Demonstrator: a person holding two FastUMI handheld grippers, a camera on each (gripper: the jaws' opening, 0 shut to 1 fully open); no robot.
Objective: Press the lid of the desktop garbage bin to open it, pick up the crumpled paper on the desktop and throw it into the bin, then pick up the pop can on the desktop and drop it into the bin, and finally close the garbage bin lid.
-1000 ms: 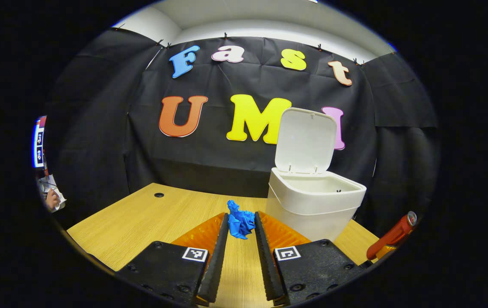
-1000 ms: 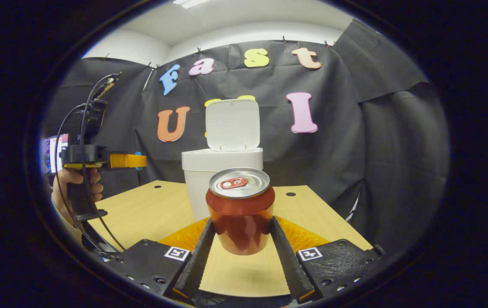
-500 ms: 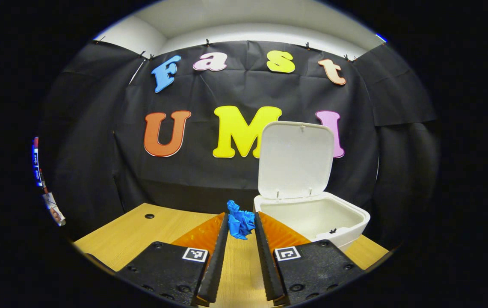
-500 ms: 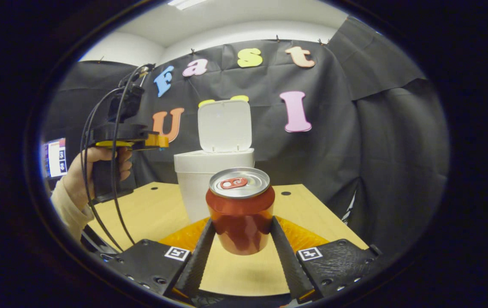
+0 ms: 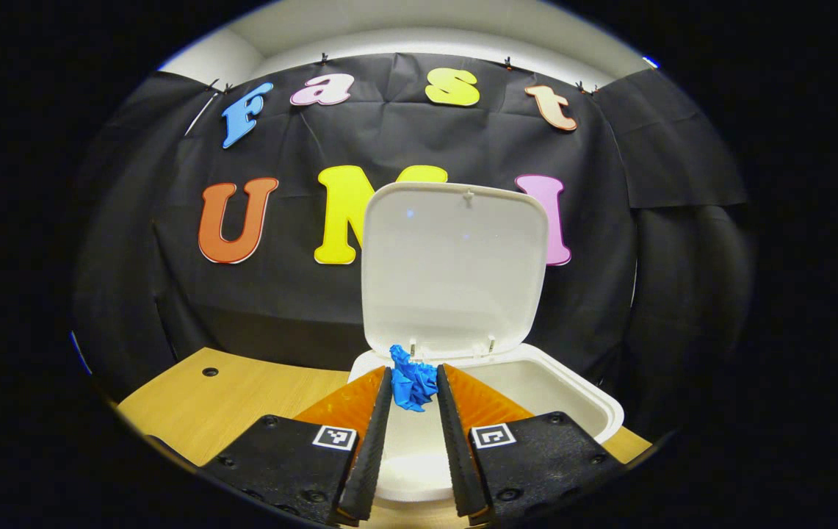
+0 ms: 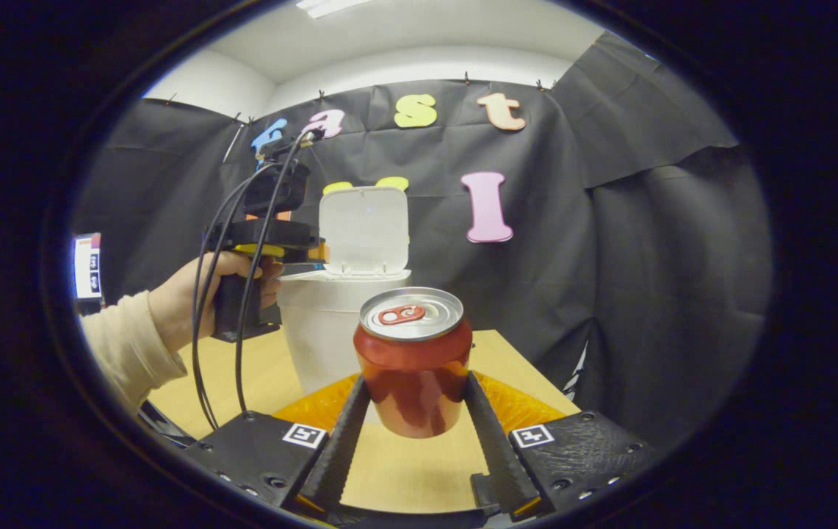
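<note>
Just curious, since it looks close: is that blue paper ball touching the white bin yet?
Apart. In the left gripper view the crumpled paper hangs pinched between the left gripper fingers, above the open bin.

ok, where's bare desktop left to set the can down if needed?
Bare wooden desktop lies left of the white plastic bin, out to the round cable hole. A narrower strip runs right of the bin. Over the bin mouth it is crowded: the left gripper holds the blue crumpled paper there; the right gripper grips the red pop can.
</note>
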